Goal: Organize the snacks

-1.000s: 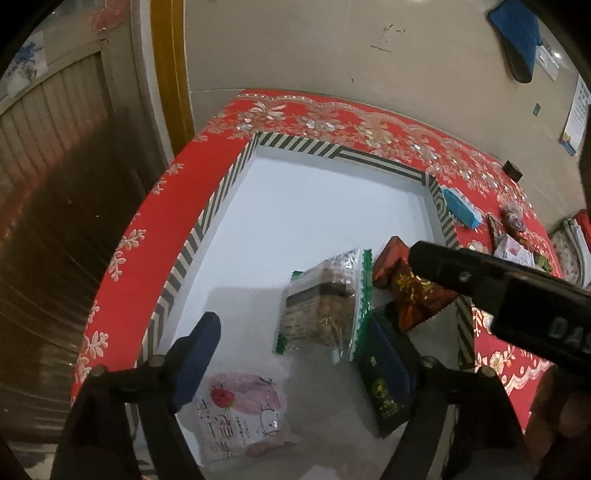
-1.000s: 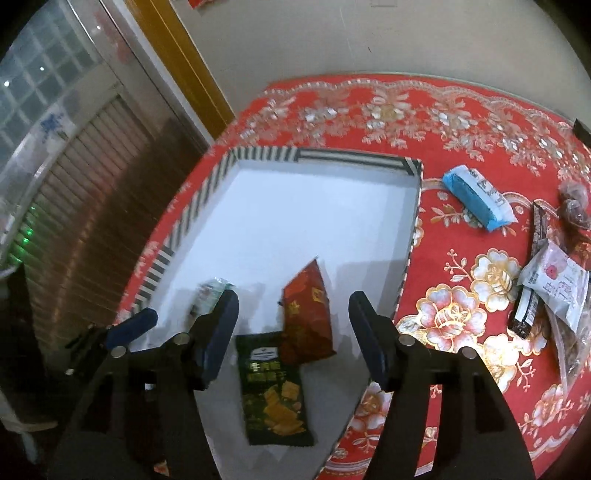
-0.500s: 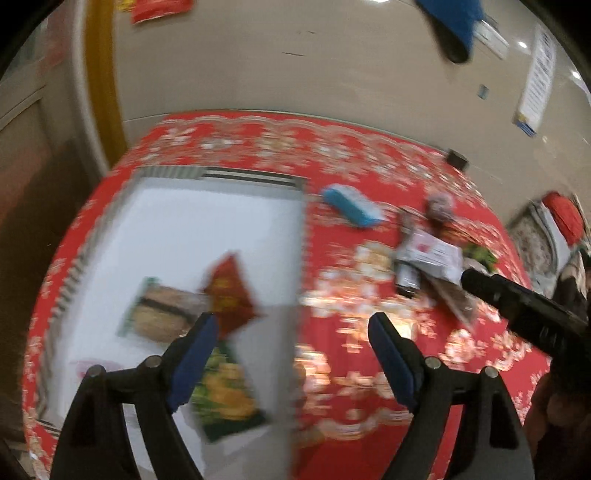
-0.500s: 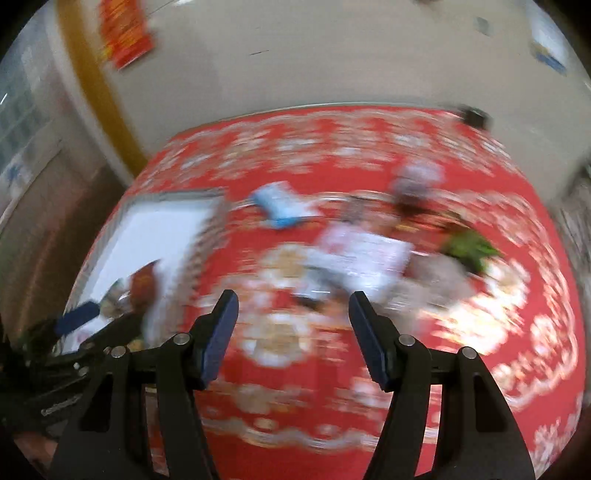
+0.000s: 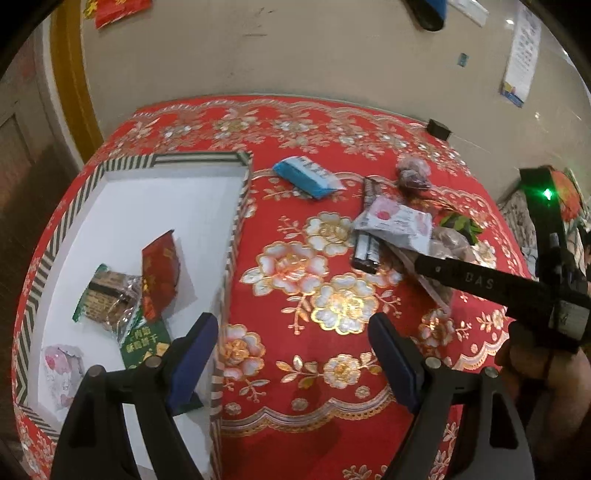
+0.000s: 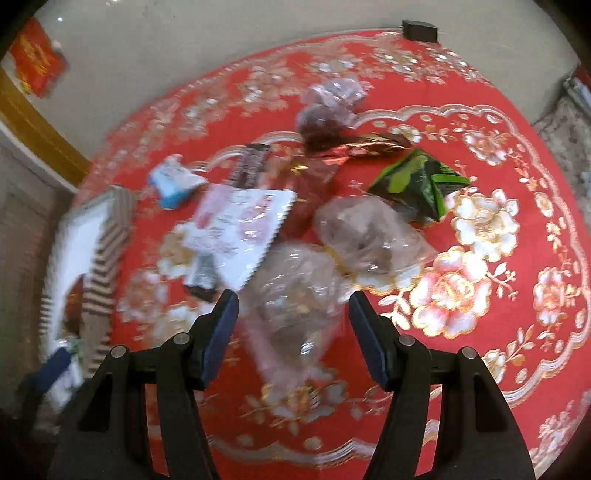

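The snacks lie in two groups on a round surface [image 5: 295,398] under a red cloth with gold and white flowers: four packets inside a white box [image 5: 236,206] with a striped rim at the left, the rest loose to its right. In the box are a red packet [image 5: 160,269], a clear-wrapped biscuit pack with green ends [image 5: 107,299], a dark green packet [image 5: 147,341] printed with pale characters too small to read, and a pink-and-white pouch [image 5: 61,365] at the near corner. Outside, in the right wrist view, I count a blue-and-white packet [image 6: 173,181], a dark bar [image 6: 249,166], a white pouch with pink print [image 6: 240,229], a green packet [image 6: 417,184], a brown foil wrapper [image 6: 369,146] and three clear bags [image 6: 365,240], much of it blurred. The left tongs [image 5: 291,350] hang wide and empty over the box's edge. The right tongs [image 6: 293,325] stand half-wide with nothing gripped, above the nearest clear bag; their black body carries the letters "DAS". Behind is a beige wall with a yellow door frame [image 5: 70,85], a red paper [image 5: 118,11] and a white notice [image 5: 519,55].
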A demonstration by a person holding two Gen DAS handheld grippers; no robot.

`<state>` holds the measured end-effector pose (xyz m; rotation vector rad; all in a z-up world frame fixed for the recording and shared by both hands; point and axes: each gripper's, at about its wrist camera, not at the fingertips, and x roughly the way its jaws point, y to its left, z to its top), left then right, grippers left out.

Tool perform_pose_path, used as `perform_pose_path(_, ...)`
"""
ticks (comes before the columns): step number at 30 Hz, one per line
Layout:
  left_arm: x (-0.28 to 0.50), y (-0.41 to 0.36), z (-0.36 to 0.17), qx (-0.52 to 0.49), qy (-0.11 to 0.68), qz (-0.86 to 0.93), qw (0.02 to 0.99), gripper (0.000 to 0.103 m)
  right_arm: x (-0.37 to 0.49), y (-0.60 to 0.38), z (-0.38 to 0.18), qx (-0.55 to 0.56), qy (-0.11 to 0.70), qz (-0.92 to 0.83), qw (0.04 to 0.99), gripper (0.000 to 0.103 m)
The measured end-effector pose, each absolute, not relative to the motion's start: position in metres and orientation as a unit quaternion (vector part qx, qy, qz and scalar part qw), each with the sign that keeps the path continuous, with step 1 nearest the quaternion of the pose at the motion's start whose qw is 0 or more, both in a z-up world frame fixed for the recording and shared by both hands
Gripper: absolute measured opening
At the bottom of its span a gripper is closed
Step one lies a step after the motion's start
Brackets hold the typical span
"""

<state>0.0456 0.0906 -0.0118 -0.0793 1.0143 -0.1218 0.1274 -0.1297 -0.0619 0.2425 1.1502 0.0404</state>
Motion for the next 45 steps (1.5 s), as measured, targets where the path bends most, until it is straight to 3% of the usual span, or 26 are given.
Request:
perform_pose_path(1, 0.047, 0.093, -0.013, -0.044, 0.488, -0.054, 0.870, 0.085, 0.129, -0.131, -0.063, 0.111, 0.540, 0.017, 0.834, 0.062)
perform_pose_path(2, 0.049, 0.094, -0.014, -0.048, 0.491, -0.050, 0.868, 0.085, 0.129, -0.132, -0.064, 0.108, 0.538, 0.024, 0.836, 0.045)
perform_pose_path(5, 0.055, 0.091, -0.016, -0.052, 0.492, -0.050, 0.867, 0.085, 0.125, -0.131, -0.059, 0.076, 0.524, 0.042, 0.847, 0.035)
perform_pose_path(18, 0.130, -0.008, -0.032, 0.012, 0.510, -0.162, 0.844, 0.085, 0.057, -0.172, -0.056, 0.083, 0.535, 0.054, 0.839, 0.033)
perform_pose_path(28, 0.147, -0.036, -0.054, 0.071, 0.518, -0.174, 0.835, 0.085, 0.034, -0.183, -0.058, 0.091, 0.541, 0.064, 0.834, 0.033)
perform_pose_path(29, 0.147, -0.036, -0.056, 0.073, 0.519, -0.175, 0.834, 0.082, 0.034, -0.183, -0.058, 0.092, 0.540, 0.065, 0.834, 0.033)
perform_pose_path(33, 0.140, -0.036, -0.057, 0.083, 0.516, -0.193, 0.830, 0.040, 0.032, -0.182, -0.057, 0.091, 0.540, 0.065, 0.834, 0.033)
perform_pose_path(36, 0.131, -0.031, -0.050, 0.070, 0.507, -0.207, 0.834, 0.020, 0.032, -0.182, -0.056, 0.093, 0.537, 0.065, 0.836, 0.033)
perform_pose_path(45, 0.095, -0.012, -0.037, 0.022, 0.495, -0.246, 0.833, 0.016, 0.036, -0.175, -0.057, 0.097, 0.536, 0.074, 0.835, 0.033)
